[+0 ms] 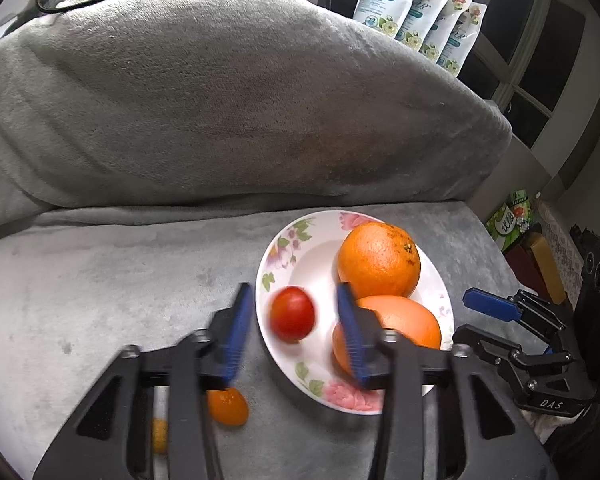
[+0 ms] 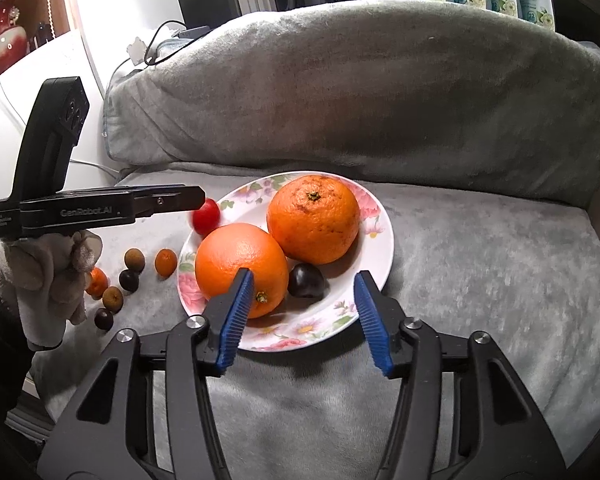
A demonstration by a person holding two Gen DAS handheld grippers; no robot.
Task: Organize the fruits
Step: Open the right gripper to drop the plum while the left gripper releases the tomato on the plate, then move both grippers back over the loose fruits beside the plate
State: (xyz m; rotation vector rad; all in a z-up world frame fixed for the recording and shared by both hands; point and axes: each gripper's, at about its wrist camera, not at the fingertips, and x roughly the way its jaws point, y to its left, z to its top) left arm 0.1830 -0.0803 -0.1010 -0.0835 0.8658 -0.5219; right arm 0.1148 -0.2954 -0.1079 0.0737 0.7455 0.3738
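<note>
A floral white plate (image 1: 288, 256) (image 2: 376, 248) sits on a grey blanket. It holds two large oranges (image 1: 378, 260) (image 2: 314, 218), (image 1: 408, 320) (image 2: 240, 264), and a dark plum (image 2: 306, 280). A small red tomato (image 1: 292, 313) (image 2: 206, 216) is blurred, in the air or on the plate's left edge, between the open fingers of my left gripper (image 1: 296, 320), which touch nothing. My right gripper (image 2: 304, 316) is open and empty over the plate's near rim. Small kumquats (image 1: 228, 406) (image 2: 166, 262) and brown and dark fruits (image 2: 134, 260) lie left of the plate.
A big grey cushion (image 1: 220, 100) (image 2: 360, 88) rises behind the plate. The gloved hand with the left gripper (image 2: 96, 208) shows at the left of the right wrist view. Refill pouches (image 1: 416, 12) stand behind the cushion. The seat's edge drops off at the right.
</note>
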